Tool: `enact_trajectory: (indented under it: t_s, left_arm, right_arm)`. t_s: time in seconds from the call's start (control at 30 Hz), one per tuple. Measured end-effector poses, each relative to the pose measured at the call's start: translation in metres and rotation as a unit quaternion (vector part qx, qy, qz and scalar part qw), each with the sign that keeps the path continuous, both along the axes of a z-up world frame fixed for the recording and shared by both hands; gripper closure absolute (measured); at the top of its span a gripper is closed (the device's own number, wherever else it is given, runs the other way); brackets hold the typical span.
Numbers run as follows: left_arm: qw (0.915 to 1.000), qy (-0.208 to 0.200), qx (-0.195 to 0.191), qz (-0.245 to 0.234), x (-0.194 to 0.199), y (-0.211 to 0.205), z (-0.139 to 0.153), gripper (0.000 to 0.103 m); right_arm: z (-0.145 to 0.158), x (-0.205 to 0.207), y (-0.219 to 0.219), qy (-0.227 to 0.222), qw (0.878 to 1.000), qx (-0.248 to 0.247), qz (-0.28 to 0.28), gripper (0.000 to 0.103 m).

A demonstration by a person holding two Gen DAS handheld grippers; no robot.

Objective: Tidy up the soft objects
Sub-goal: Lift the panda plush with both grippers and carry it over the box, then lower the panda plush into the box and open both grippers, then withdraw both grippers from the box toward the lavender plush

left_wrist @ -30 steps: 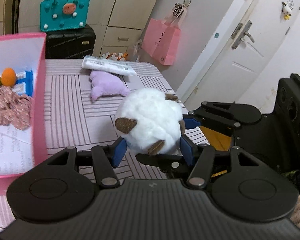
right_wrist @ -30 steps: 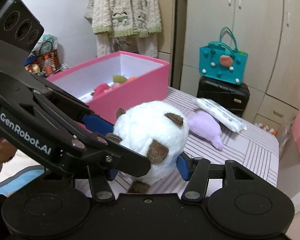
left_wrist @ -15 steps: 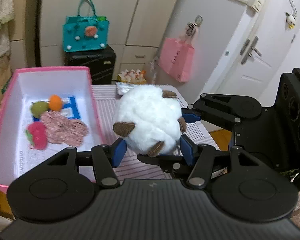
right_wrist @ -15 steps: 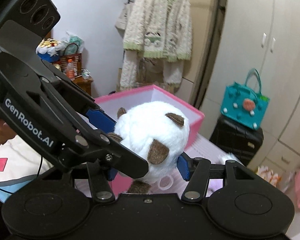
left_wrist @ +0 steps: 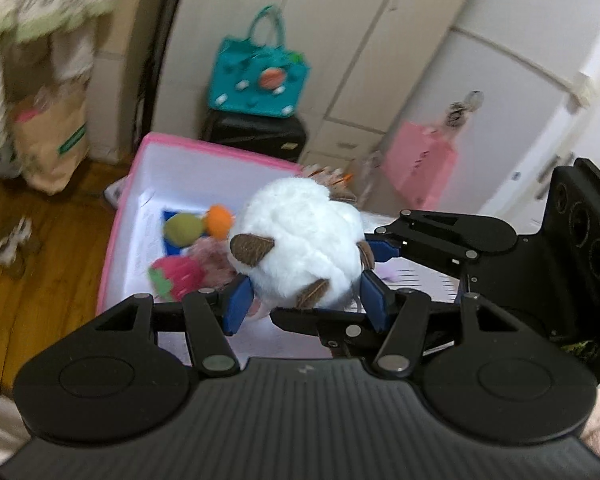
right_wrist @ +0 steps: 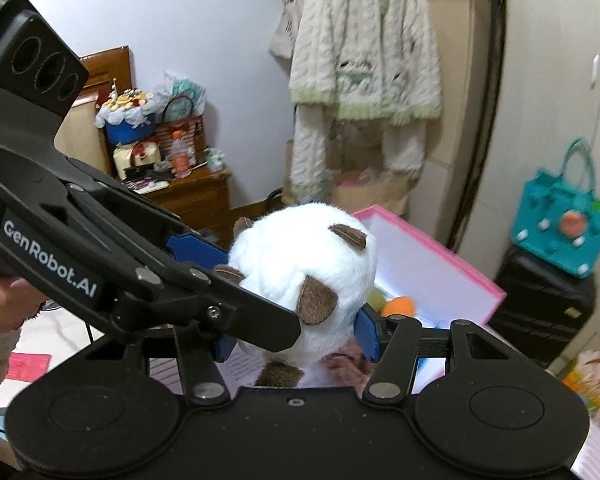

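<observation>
Left gripper (left_wrist: 304, 306): blue pads pressed into both sides of the white plush ball (left_wrist: 300, 240), jaws roughly half spread. Right gripper (right_wrist: 296, 338): same, its pads clamped on that ball from the other side, crossing the left one's fingers. Ball has brown felt patches and is held in the air above the pink box (left_wrist: 172, 148). Inside the box: green ball (left_wrist: 182, 230), orange ball (left_wrist: 219, 220), strawberry plush (left_wrist: 178, 278). Teal tote bag (left_wrist: 258, 76) on a black suitcase (left_wrist: 256, 136) behind.

Left tool (left_wrist: 305, 304) and right tool (left_wrist: 374, 276) both clamp white plush ball (left_wrist: 300, 240), held above pink box (left_wrist: 118, 240) with toys inside.
</observation>
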State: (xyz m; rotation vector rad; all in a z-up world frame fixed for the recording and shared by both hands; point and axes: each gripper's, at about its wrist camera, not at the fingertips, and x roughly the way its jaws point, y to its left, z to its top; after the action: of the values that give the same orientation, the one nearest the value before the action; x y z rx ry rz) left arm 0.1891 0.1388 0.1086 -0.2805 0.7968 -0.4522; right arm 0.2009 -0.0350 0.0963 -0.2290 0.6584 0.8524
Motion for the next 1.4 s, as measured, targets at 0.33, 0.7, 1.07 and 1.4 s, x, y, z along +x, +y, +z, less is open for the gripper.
enact_trajectory:
  t_s: [0.33, 0.7, 1.07, 1.4]
  left_arm:
    - [0.9941, 0.085, 0.056, 0.037, 0.039, 0.020, -0.048, 0.044]
    - [0.9907, 0.109, 0.072, 0.038, 0.029, 0.025, -0.065, 0.044]
    - [0.9907, 0.088, 0.092, 0.047, 0.016, 0.028, -0.053, 0.047]
    - [0.9942, 0.036, 0.091, 0.046, -0.007, 0.015, -0.023, 0.047]
  right_arm:
    - [-0.055, 0.041, 0.020, 0.103, 0.990, 0.011, 0.094, 0.043]
    - [-0.067, 0.038, 0.040, 0.126, 0.984, -0.024, 0.123, 0.044]
    - [-0.073, 0.053, 0.031, 0.195, 0.976, -0.015, 0.098, 0.042]
    - [-0.016, 0.020, -0.045, 0.113, 0.992, 0.044, 0.045, 0.042]
